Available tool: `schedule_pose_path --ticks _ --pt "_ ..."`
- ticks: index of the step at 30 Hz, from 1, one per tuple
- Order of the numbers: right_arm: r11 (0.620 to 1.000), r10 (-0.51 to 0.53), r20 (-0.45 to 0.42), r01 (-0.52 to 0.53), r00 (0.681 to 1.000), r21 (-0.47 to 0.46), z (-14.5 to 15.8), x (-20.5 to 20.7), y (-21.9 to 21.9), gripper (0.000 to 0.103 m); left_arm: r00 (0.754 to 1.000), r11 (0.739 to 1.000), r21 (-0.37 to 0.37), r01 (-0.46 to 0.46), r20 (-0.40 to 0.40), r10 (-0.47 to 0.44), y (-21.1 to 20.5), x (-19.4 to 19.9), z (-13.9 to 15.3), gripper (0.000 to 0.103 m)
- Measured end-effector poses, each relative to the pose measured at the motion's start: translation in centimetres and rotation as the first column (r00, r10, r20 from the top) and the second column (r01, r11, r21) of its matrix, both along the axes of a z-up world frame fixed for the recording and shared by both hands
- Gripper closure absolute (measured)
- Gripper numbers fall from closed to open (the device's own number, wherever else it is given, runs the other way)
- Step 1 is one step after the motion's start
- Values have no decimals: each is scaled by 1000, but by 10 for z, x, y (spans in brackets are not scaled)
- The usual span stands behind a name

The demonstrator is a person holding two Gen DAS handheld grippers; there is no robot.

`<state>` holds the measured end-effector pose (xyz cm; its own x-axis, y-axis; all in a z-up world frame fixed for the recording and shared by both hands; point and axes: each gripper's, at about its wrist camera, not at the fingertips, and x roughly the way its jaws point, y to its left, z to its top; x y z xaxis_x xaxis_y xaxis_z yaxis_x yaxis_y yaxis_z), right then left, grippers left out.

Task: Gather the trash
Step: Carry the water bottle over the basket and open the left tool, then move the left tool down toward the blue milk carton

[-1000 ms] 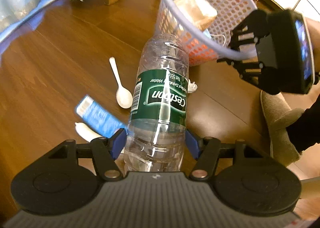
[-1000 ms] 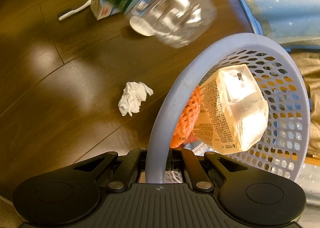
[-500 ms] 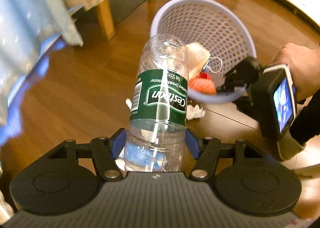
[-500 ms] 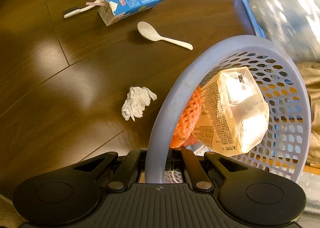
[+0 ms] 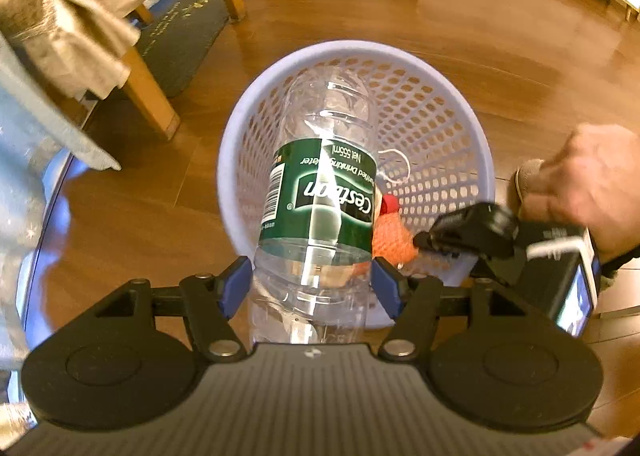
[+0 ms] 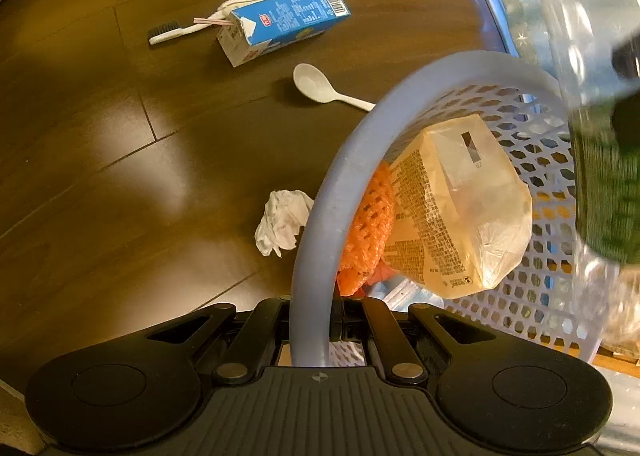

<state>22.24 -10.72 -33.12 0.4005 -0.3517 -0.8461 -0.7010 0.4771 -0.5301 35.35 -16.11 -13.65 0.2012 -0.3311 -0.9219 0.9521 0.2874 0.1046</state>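
Note:
A clear plastic bottle (image 5: pixel 320 192) with a green label sits between the blue pads of my left gripper (image 5: pixel 312 284). Its jaws are opening, though the pads still touch the bottle's sides. The bottle hangs neck-down over the mouth of the lilac mesh basket (image 5: pixel 236 144) and shows blurred at the right wrist view's upper right (image 6: pixel 600 56). My right gripper (image 6: pixel 310 308) is shut on the basket's rim (image 6: pixel 320 216). In the left wrist view that gripper (image 5: pixel 424 242) sits at the basket's right side. Inside lie an orange net (image 6: pixel 368 224) and a clear wrapper bag (image 6: pixel 460 208).
On the dark wood floor left of the basket lie a blue milk carton (image 6: pixel 280 24), a white spoon (image 6: pixel 320 88), a crumpled tissue (image 6: pixel 284 222) and a toothbrush (image 6: pixel 168 34). A wooden furniture leg (image 5: pixel 152 96), draped cloth and a dark mat (image 5: pixel 188 32) stand behind the basket. A person's hand (image 5: pixel 584 184) holds the right gripper.
My left gripper rose and carried the bottle from over the floor litter to above the basket's mouth. The right gripper kept its hold on the rim and stayed put.

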Motion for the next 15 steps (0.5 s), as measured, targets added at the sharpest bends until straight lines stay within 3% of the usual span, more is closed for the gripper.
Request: schedule_pose_path --ticks 3,7,15 --pt "1000 -5 2 5 1000 4 1 2 4 103 1000 1000 3 -13 -7 13 -13 6 -1 40" --pt "1000 -15 5 15 1000 10 6 5 6 103 998 996 -64 -60 -4 60 -14 15 8 40" --pt "1000 -22 4 22 1000 8 9 7 12 103 986 978 -130 -163 8 165 8 30 21 40"
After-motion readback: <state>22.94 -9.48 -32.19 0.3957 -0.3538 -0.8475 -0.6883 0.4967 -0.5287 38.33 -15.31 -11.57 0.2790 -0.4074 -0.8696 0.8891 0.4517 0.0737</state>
